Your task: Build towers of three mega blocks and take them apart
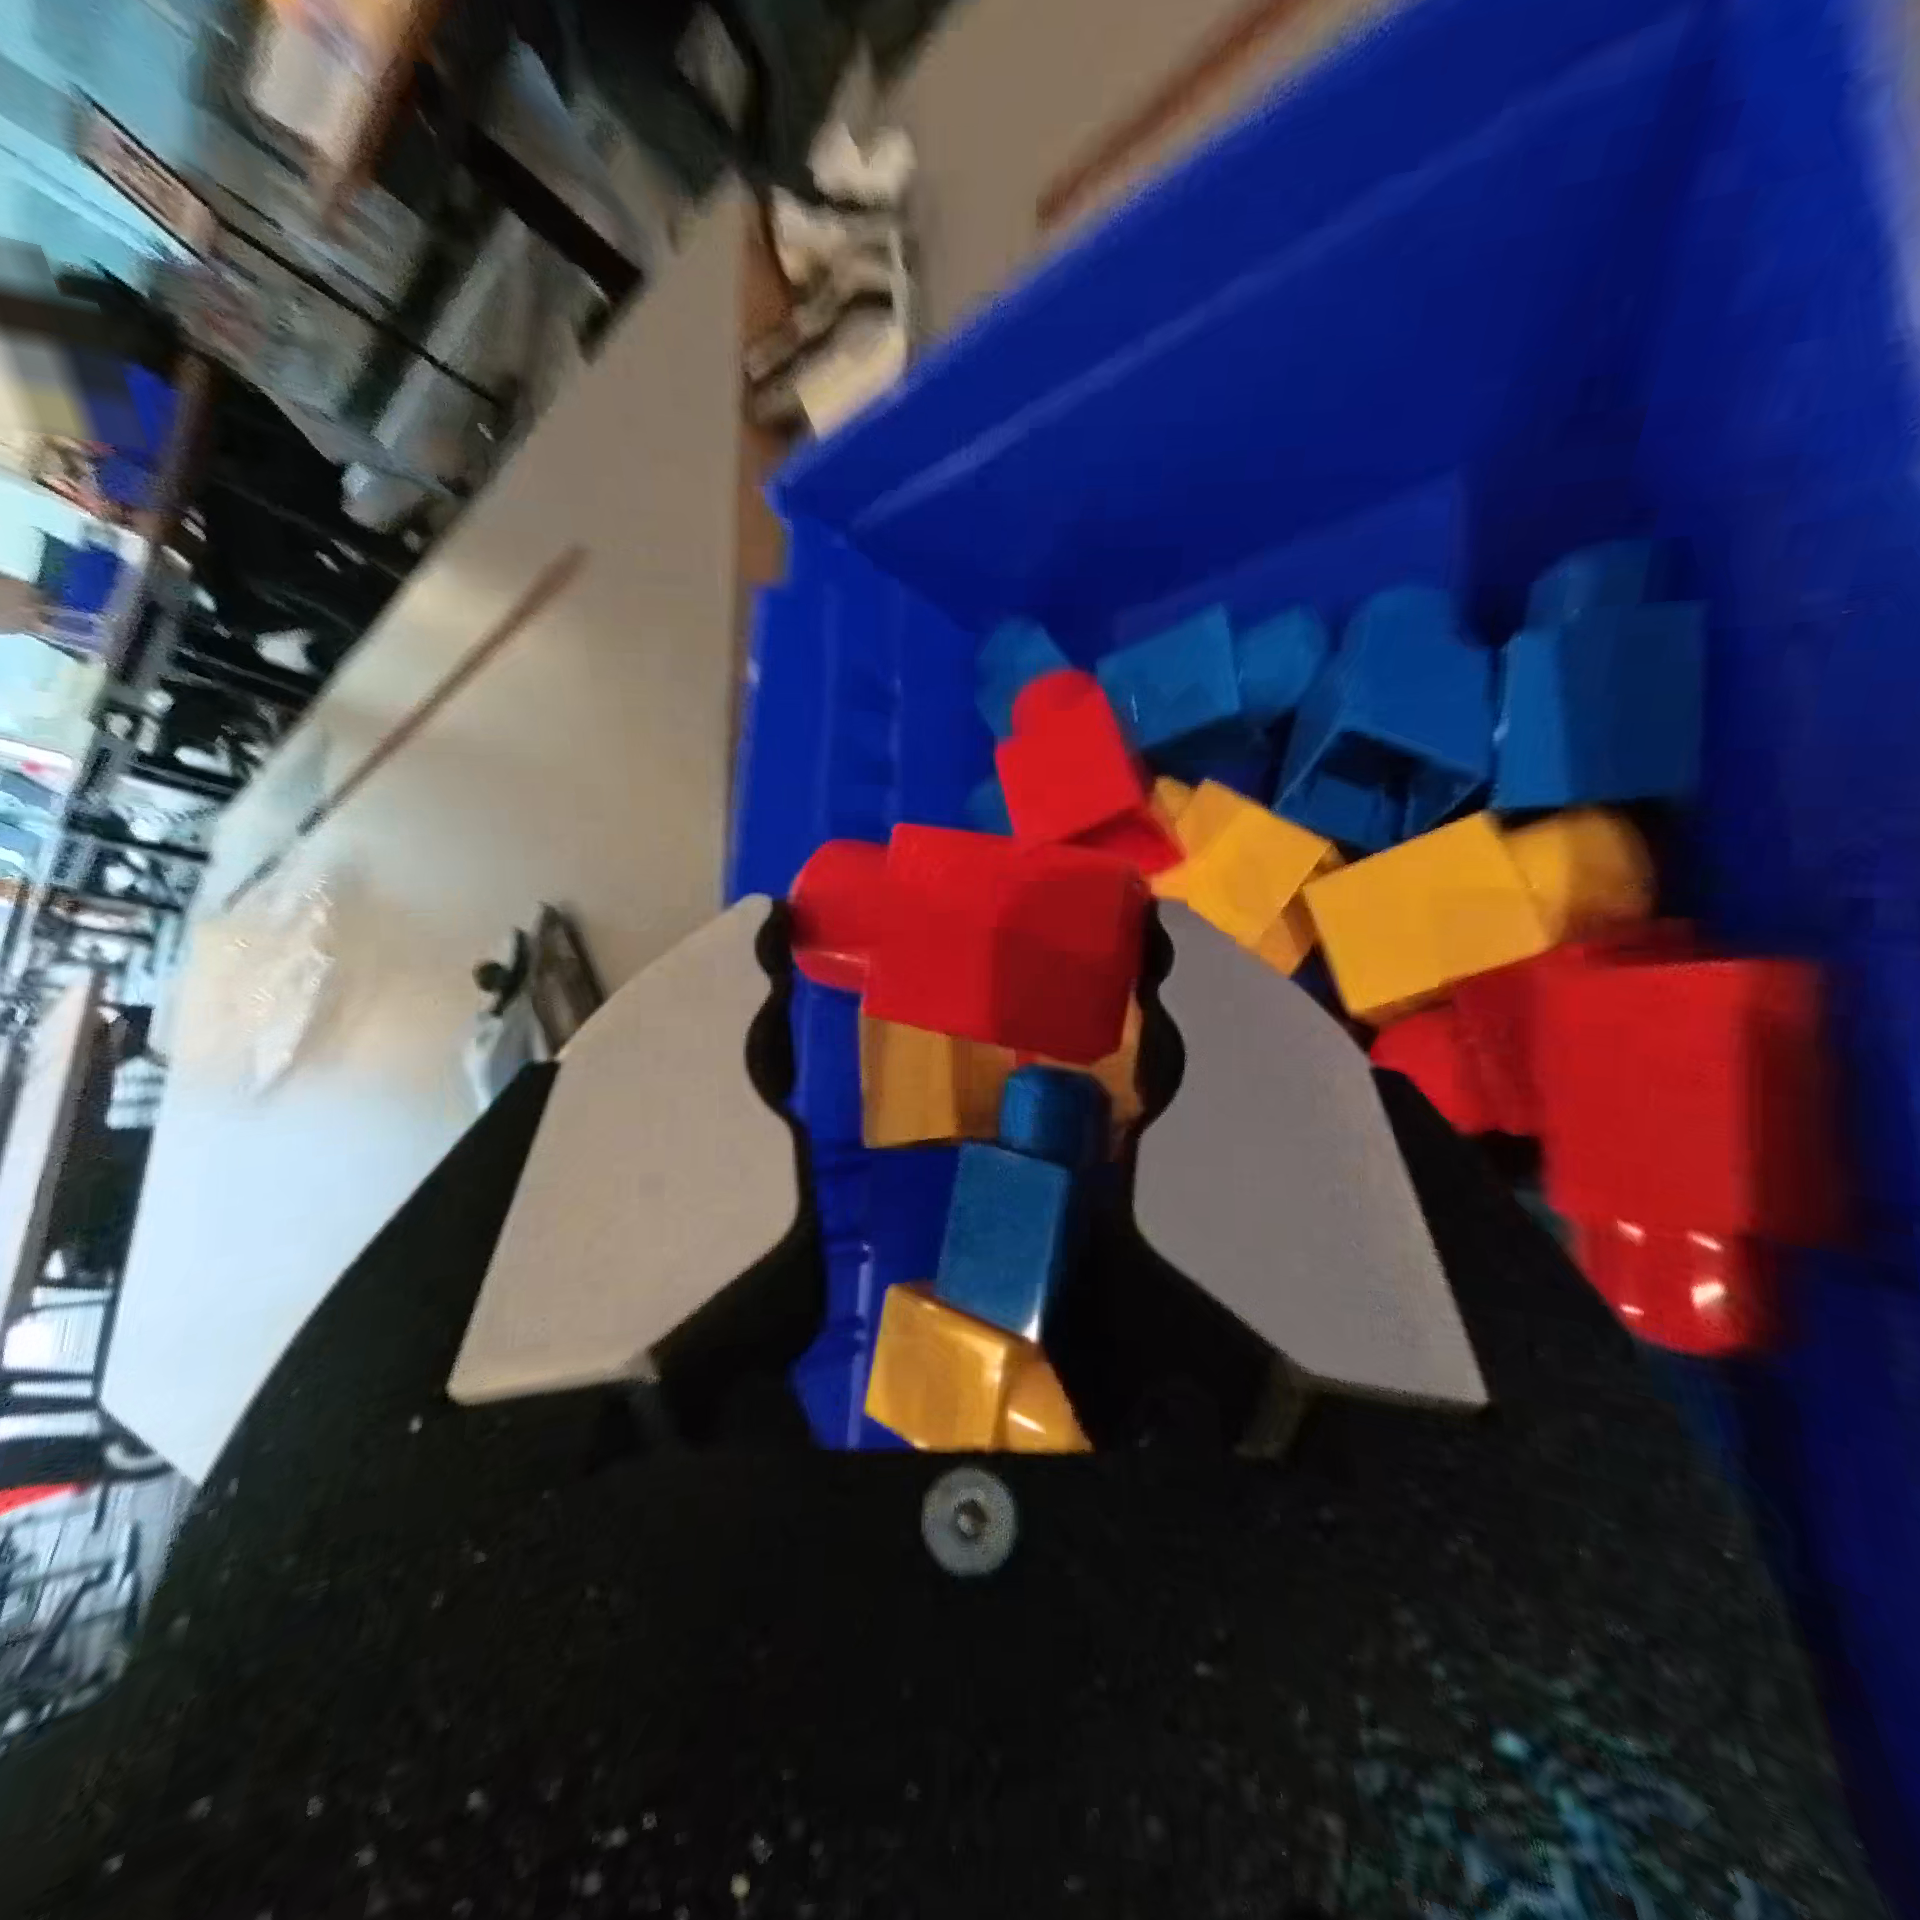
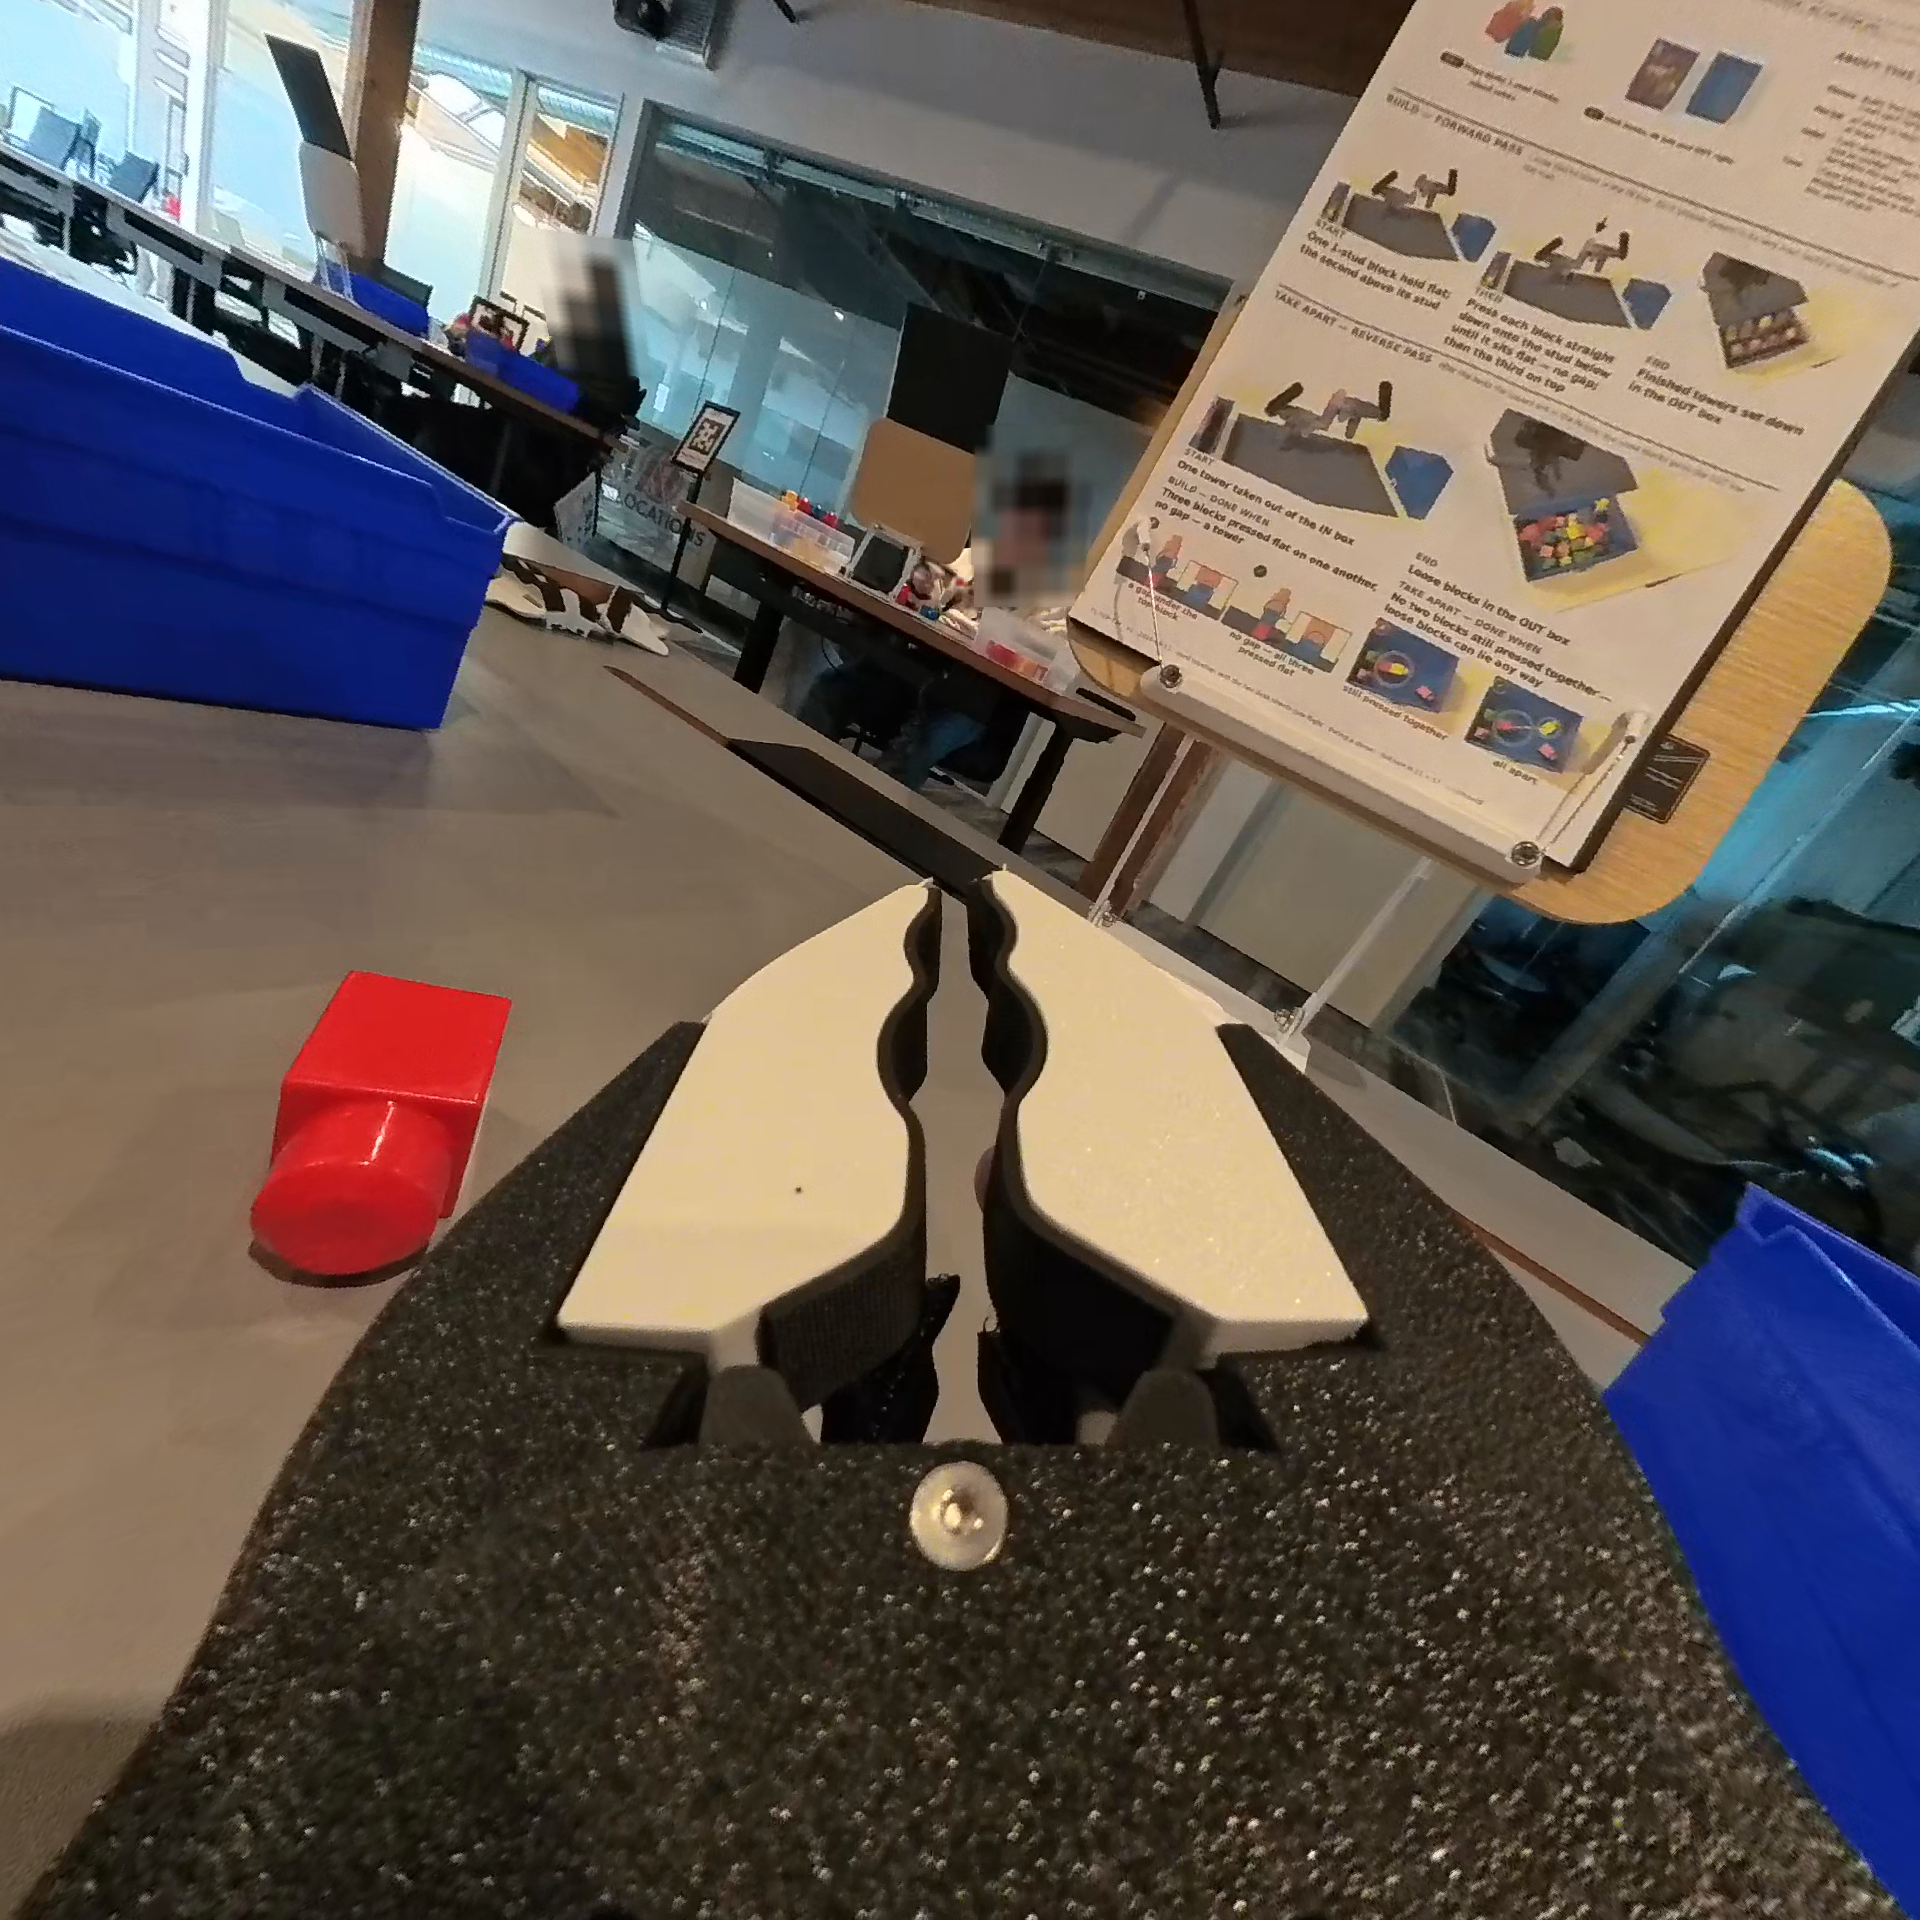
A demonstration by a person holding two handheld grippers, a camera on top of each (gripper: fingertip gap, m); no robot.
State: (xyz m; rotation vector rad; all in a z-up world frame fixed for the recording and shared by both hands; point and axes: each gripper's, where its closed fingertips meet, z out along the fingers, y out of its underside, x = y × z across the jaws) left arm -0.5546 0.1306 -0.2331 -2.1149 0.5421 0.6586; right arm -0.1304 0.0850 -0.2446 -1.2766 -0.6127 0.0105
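In the left wrist view my left gripper [image 1: 961, 925] reaches into a blue bin [image 1: 1351, 364] that holds several loose red, yellow and blue mega blocks. Its fingertips close on the two sides of a red block [image 1: 987, 935] at the top of the pile. A blue block [image 1: 1003, 1236] and yellow blocks [image 1: 966, 1382] lie below, between the fingers. The view is motion-blurred. In the right wrist view my right gripper [image 2: 956, 904] is shut and empty above the grey table [image 2: 312, 852]. A single red block [image 2: 384, 1122] lies on its side on the table, left of the fingers.
A blue bin [image 2: 208, 540] stands at the table's far left and another blue bin's corner [image 2: 1787, 1507] shows at the lower right. An instruction board [image 2: 1507, 416] on a clear stand rises at the table's far right edge. Other tables and a seated person are beyond. Spacing between my two grippers at the tips: around 45 cm.
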